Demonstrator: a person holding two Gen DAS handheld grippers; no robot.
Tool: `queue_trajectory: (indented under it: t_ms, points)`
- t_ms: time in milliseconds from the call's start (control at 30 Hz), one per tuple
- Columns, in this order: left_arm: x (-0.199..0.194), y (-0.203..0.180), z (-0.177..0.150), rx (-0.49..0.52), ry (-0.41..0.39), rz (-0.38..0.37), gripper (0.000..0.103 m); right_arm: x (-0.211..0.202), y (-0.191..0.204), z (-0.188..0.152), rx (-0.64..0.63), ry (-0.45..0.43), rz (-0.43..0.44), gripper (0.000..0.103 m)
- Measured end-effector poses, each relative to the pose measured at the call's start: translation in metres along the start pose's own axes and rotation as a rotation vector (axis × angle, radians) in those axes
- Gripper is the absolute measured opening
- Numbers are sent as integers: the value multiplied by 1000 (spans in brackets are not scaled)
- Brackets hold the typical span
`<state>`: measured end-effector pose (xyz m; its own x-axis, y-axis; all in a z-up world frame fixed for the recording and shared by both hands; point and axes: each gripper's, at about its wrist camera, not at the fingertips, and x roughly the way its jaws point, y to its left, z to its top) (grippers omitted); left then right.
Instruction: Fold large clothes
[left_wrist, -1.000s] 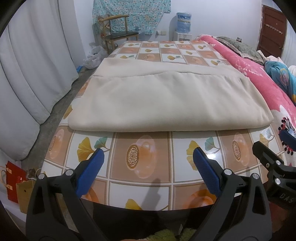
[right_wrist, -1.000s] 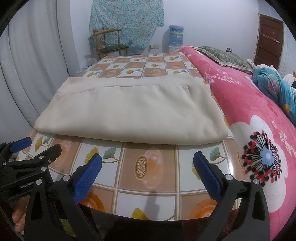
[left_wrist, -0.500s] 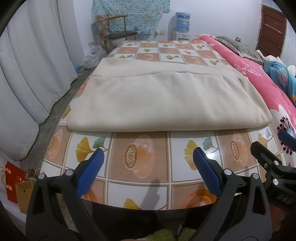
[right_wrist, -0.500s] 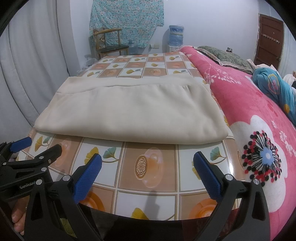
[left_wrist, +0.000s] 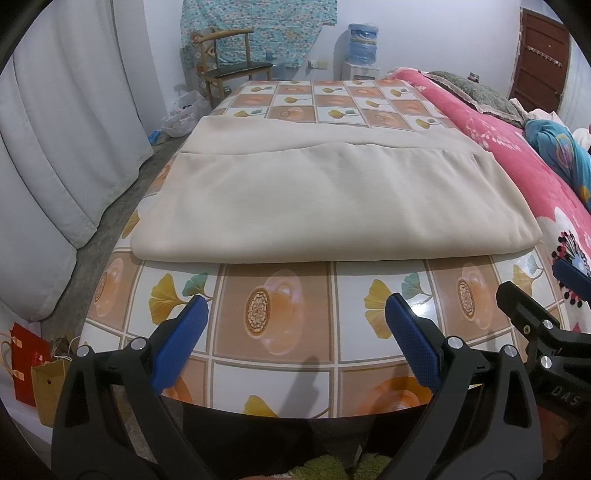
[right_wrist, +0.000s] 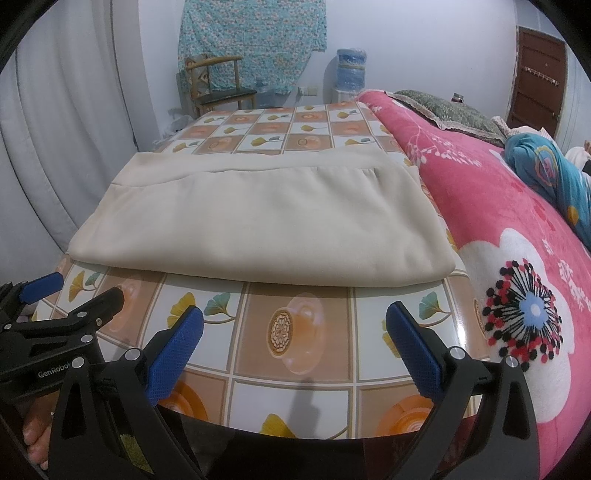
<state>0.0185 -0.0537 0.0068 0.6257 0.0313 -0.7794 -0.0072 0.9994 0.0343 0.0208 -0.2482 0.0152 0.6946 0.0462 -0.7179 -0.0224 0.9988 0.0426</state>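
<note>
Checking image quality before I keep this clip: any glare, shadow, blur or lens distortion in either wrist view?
Left wrist view: sharp; heavy fisheye bowing of the table, dark vignette corners, small glare patch near the right finger of the left gripper, thin shadow on the near tiles. Right wrist view: also sharp, same bowing; glare strip beside the pink blanket; beige garment evenly lit; right gripper in focus.

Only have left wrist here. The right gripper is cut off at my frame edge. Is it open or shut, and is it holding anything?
Observer: The right gripper is open with nothing between its fingers. It hangs over the tablecloth, short of the beige garment.
Operator: Anything below the table edge on that side?
Observer: Yes, a person's bare toes show at the lower left of the right wrist view, beneath the left gripper.
</note>
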Motion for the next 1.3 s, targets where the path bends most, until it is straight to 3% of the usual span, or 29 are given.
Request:
queue_trajectory:
  t_ms: [1300]
  points:
    - [0, 2, 1, -1, 2, -4, 93, 2, -1, -4, -2, 7, -1, 96]
